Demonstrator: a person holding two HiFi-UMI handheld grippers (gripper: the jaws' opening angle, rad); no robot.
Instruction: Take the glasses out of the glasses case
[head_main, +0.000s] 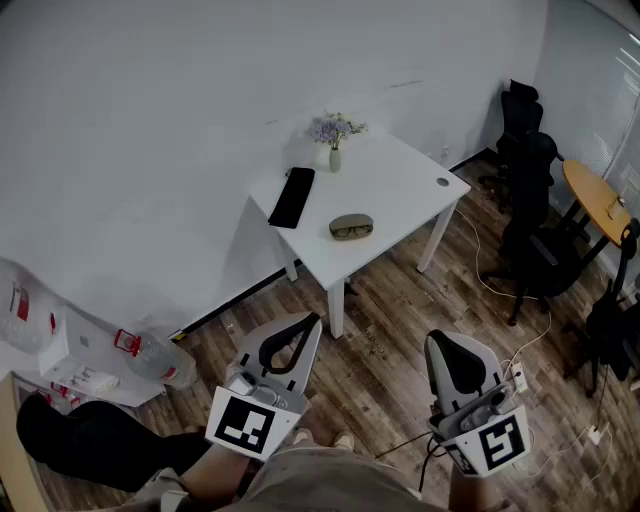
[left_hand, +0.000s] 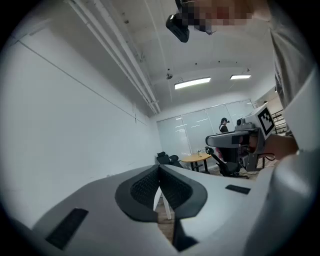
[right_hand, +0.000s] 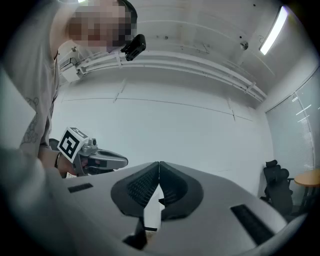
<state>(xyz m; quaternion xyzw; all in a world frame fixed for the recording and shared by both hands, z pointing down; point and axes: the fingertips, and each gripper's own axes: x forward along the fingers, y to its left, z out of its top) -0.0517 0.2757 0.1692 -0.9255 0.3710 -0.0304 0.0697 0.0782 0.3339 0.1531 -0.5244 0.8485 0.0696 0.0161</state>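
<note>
A small white table (head_main: 400, 175) stands against the wall, well ahead of me. An oval olive glasses case (head_main: 351, 227) lies near its front edge, with a dark glasses shape showing on it; I cannot tell if it is open. Both grippers are held low by my body, far from the table. The left gripper (head_main: 313, 321) is shut with nothing between its pads, tips meeting in the left gripper view (left_hand: 159, 168). The right gripper (head_main: 437, 340) is also shut and empty (right_hand: 159, 164). Each gripper view shows the other gripper to the side.
On the table also lie a flat black oblong object (head_main: 292, 197) and a small vase of flowers (head_main: 335, 132). Black office chairs (head_main: 530, 160) and a round wooden table (head_main: 598, 200) stand at the right. Water bottles (head_main: 160, 360) and cables lie on the wooden floor.
</note>
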